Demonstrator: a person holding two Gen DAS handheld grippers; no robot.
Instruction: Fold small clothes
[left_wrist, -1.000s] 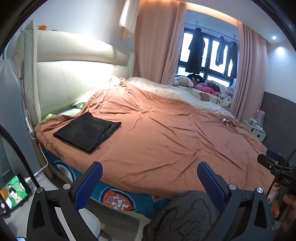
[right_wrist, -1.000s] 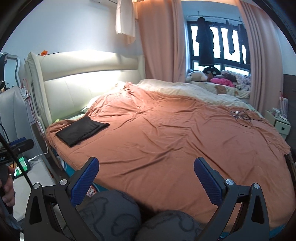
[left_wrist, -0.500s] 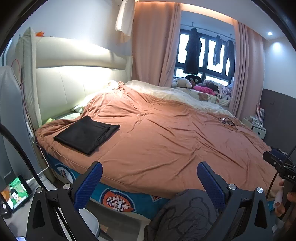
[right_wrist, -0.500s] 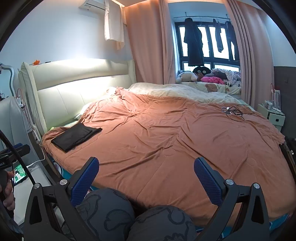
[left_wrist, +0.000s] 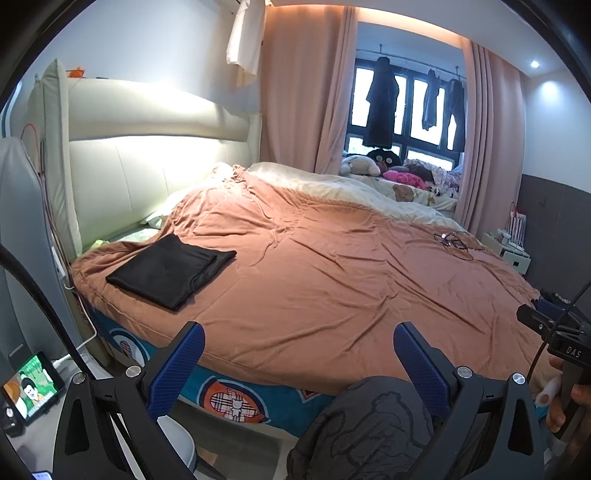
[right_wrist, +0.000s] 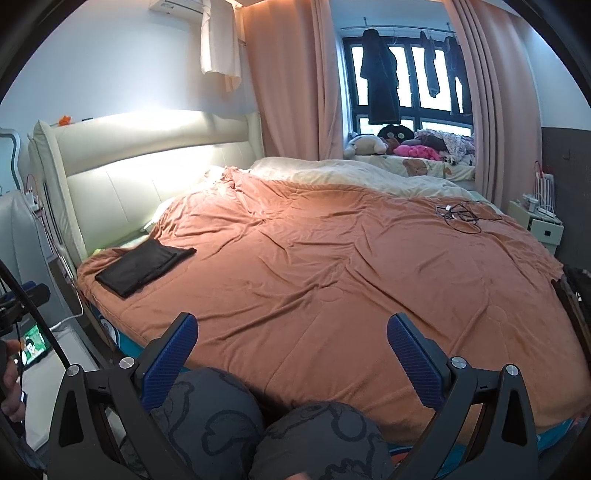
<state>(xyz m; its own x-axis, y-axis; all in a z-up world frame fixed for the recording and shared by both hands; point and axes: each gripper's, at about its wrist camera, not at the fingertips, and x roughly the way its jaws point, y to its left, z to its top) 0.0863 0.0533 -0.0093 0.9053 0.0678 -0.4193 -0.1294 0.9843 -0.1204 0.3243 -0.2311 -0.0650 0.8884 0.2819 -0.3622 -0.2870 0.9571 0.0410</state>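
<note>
Folded black garment (left_wrist: 168, 271) on orange duvet (left_wrist: 332, 280), cables (left_wrist: 456, 242) far corner.

Garment: I saw one black garment (left_wrist: 168, 269), folded into a flat rectangle.
Position: it lay on the orange bed cover (left_wrist: 332, 280), near the headboard-side corner.
Grippers: neither touched it.

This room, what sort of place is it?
A home bedroom, it seems. A wide bed under an orange quilt stands against a padded cream headboard, soft toys sit by the curtained window, and a folded black garment lies near the quilt's corner.
</note>
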